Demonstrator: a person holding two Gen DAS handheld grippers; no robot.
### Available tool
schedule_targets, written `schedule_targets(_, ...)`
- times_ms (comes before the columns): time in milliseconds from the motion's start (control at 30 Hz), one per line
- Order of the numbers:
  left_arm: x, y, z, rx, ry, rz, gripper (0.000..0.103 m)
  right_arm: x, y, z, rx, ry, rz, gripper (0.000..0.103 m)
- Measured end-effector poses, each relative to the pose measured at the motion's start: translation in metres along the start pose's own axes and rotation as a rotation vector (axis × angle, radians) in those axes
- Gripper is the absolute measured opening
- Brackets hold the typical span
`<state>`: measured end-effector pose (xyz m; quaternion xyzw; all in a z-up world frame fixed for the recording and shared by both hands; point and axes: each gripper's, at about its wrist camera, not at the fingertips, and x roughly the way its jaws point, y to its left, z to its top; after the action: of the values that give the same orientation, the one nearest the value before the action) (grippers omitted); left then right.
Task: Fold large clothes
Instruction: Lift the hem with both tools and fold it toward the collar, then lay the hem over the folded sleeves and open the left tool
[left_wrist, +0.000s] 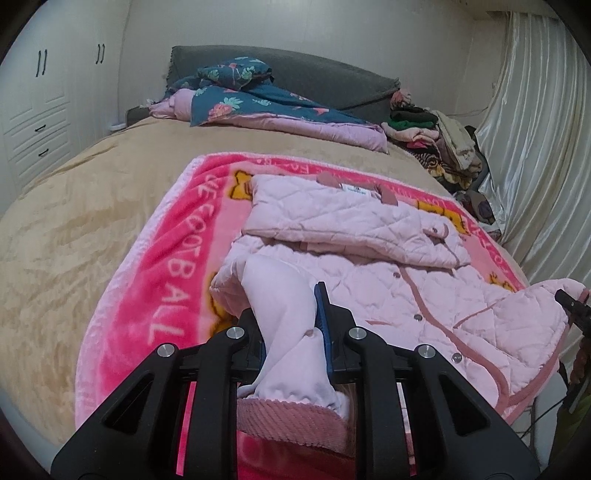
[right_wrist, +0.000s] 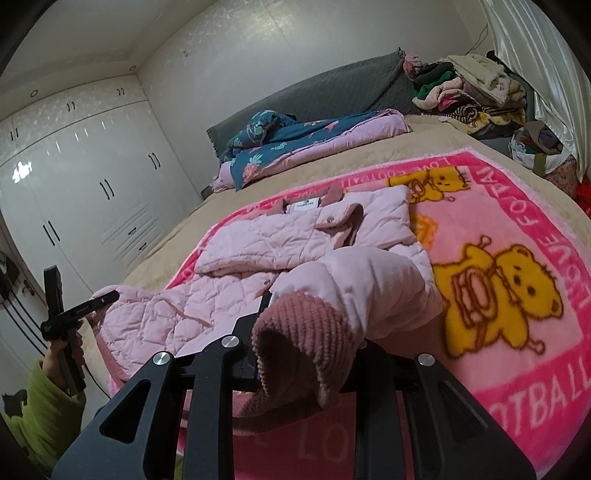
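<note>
While partly folded, quilted pink jacket (left_wrist: 369, 236) shows corduroy cuffs (right_wrist: 295, 332).

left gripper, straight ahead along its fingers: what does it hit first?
Probably the pink quilted jacket itself. The left gripper is shut on its hem, and the jacket body lies just beyond the fingertips, on the pink blanket. Depth is unclear.

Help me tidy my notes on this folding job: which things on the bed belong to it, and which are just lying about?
In the job:
- pink quilted jacket
- left hand-held gripper, shut on the jacket's hem
- right hand-held gripper, shut on the jacket's hem
- pink bear blanket under the jacket

Lying about:
- blue flowered quilt
- heap of clothes
- white wardrobe
</note>
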<state>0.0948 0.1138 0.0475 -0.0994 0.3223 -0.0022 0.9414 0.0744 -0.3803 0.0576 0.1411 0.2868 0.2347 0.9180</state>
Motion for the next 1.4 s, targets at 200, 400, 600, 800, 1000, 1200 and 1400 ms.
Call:
schedule_targets(200,0.000,0.001,0.013,-0.009,-0.015,-0.002,0.012,0.002,0.002,0.017,-0.002,-0.023,0.004,0.021)
schedule_targets(400,0.000,0.000,0.030,-0.017,-0.037,0.005,0.013,0.002,0.000,0.037,0.013,-0.048,0.017,0.021)
schedule_targets(600,0.000,-0.004,0.045,-0.016,-0.056,0.012,0.013,0.002,-0.002,0.054,0.023,-0.071,0.027,0.020)
schedule_targets(800,0.001,-0.015,0.063,0.004,-0.072,0.030,0.013,0.006,-0.003,0.073,0.010,-0.087,0.011,0.018)
schedule_targets(1000,0.006,-0.020,0.077,0.016,-0.080,0.056,0.013,0.013,-0.009,0.087,0.019,-0.101,0.012,0.018)
schedule_targets(1200,0.017,-0.022,0.090,0.021,-0.084,0.086,0.013,0.021,-0.019,0.096,0.052,-0.113,0.024,0.018)
schedule_targets(1400,0.031,-0.027,0.099,0.040,-0.098,0.127,0.013,0.036,-0.032,0.108,0.081,-0.111,0.021,0.018)
